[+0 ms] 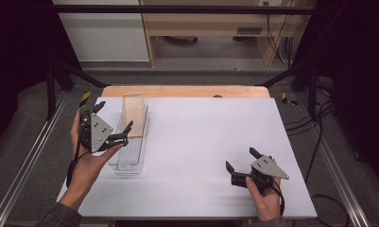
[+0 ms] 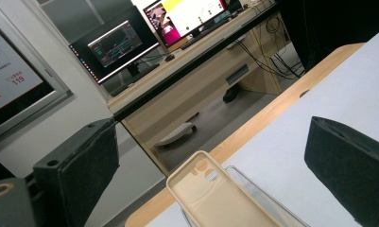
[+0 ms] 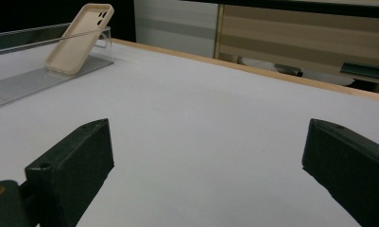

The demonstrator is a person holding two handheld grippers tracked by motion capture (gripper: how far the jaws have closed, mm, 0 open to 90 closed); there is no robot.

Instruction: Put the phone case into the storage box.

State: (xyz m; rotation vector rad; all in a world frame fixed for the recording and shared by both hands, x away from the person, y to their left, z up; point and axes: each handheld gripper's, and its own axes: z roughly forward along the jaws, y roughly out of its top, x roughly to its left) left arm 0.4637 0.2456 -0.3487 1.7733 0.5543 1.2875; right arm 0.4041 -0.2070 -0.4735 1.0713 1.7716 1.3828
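left gripper (image 1: 115, 124): I've got it spread wide, empty, hovering right by the phone case
right gripper (image 1: 239, 161): also wide apart, low over bare bench (image 1: 201, 137), well off
phone case (image 1: 133, 115): beige, leaning tilted in the clear tray (image 1: 130, 163), far end

one number on a wall screen

in the left gripper view, the screen (image 2: 10, 71) at the left edge carries the red number "119" beneath a line of small print too blurred to read. the writing on the two desk monitors (image 2: 116, 47) is too small to read.
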